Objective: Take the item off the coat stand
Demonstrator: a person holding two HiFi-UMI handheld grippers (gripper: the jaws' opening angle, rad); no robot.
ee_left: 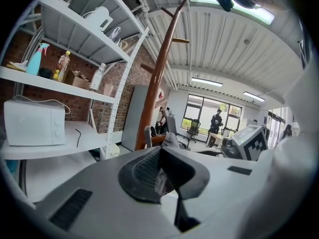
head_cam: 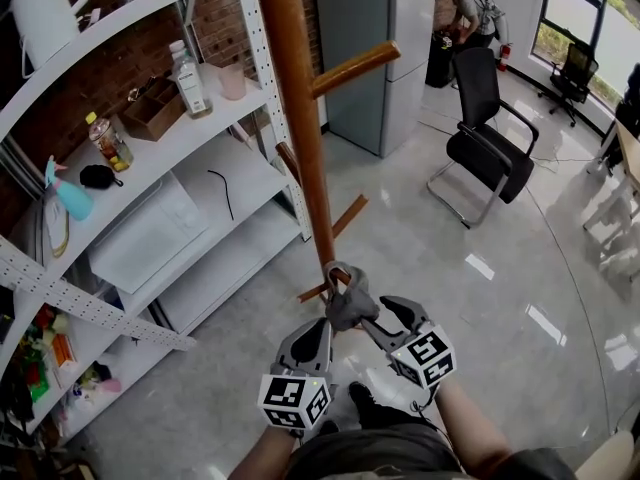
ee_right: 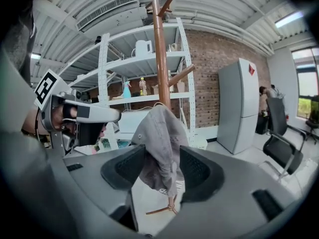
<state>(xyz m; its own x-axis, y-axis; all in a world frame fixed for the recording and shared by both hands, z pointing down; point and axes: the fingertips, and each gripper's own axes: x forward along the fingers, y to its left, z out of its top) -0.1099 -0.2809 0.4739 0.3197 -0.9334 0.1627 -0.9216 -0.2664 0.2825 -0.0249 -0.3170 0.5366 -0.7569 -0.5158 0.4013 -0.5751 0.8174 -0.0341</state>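
Note:
A grey cap (head_cam: pixel 345 303) hangs near the foot of the wooden coat stand (head_cam: pixel 300 118), between my two grippers. My left gripper (head_cam: pixel 325 316) is shut, and a fold of the cap (ee_left: pixel 172 141) is pinched between its pads. My right gripper (head_cam: pixel 375 313) stands open. The cap (ee_right: pixel 157 143) droops loosely in the gap between its jaws, and the pads do not press on it. In the right gripper view the left gripper (ee_right: pixel 112 115) reaches the cap from the left, with the stand's pole (ee_right: pixel 160 59) rising behind. The pole (ee_left: pixel 157 83) also shows in the left gripper view.
A white shelving rack (head_cam: pixel 215 183) stands left of the stand and holds bottles, a spray bottle (head_cam: pixel 66 194) and a white microwave (head_cam: pixel 150 233). A grey fridge (head_cam: pixel 375 58) and a black office chair (head_cam: pixel 485 138) stand behind on the glossy floor. A person (head_cam: pixel 465 13) is at the back.

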